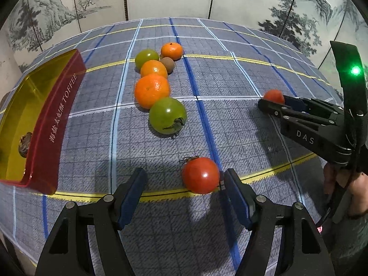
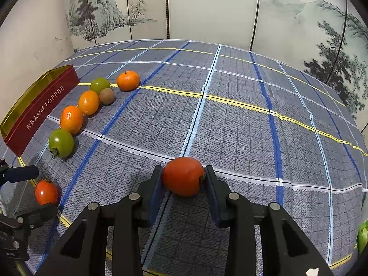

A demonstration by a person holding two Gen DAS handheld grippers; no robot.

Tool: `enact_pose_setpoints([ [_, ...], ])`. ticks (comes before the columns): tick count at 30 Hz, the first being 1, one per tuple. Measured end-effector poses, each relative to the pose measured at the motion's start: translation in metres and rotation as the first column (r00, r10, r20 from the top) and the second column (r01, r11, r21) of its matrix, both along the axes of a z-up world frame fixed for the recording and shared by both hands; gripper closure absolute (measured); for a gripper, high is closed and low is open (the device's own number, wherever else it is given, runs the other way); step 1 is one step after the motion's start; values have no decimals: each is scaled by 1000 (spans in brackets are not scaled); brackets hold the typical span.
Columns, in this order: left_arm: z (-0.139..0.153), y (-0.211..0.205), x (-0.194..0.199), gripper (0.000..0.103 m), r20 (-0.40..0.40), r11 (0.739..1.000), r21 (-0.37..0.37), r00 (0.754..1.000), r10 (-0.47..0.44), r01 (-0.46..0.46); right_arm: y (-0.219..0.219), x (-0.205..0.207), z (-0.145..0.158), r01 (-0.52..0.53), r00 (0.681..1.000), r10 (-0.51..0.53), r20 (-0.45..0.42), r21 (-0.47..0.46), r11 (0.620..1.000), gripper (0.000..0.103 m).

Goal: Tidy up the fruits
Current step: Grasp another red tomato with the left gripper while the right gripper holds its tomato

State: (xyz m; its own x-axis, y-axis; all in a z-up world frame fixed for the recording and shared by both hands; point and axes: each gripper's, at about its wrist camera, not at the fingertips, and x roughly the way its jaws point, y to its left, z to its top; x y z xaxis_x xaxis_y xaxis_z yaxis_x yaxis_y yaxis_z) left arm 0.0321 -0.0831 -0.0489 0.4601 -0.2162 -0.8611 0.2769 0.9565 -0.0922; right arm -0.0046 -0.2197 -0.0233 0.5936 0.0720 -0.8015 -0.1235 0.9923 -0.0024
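Crowding tin [image 1: 57, 124], fruit row [image 1: 151, 90], green tomato [image 1: 167, 115] nearest

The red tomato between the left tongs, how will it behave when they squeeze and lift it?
The red tomato looks round and glossy, so it may roll or slip from the open left tongs, whose pads do not yet press it. Its skin probably bruises, so squeeze gently. It looks small, likely light.
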Motion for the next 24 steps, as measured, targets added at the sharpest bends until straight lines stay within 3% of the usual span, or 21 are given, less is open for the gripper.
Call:
enact_pose_setpoints([
  [11,0,3,0,72,21,1000,-4,1000,-10,10,0,0,0,0,1000,0,0,0,1000,70],
  [24,7,16,1,72,49,1000,14,999,20,-20,0,0,1,0,1000,0,0,0,1000,70],
])
